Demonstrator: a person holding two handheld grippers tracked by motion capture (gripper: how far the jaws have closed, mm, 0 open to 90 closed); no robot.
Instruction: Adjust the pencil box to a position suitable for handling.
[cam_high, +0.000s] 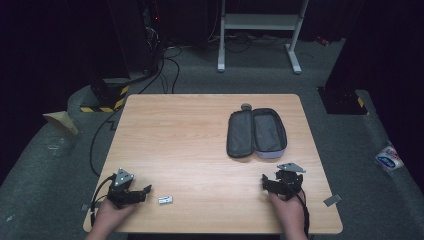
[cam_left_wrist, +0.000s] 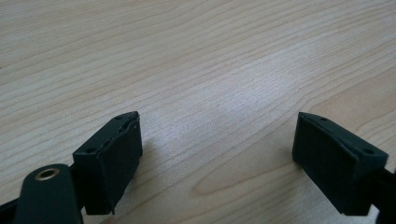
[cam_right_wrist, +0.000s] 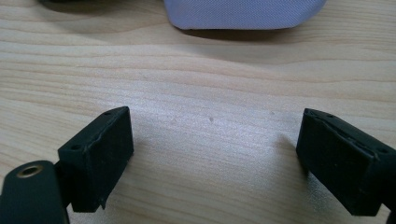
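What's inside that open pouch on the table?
The open pouch shows just its dark grey lining on both halves; nothing visible lies inside. Any pockets are too dim to tell, and the table beneath is covered.

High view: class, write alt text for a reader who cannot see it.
An open grey pouch lies on a wooden table; at the near edge, the left gripper and right gripper rest open, a small white item beside the left.

white shelf frame beyond the table (cables beside it).

No text, label or number is clear enough to read.
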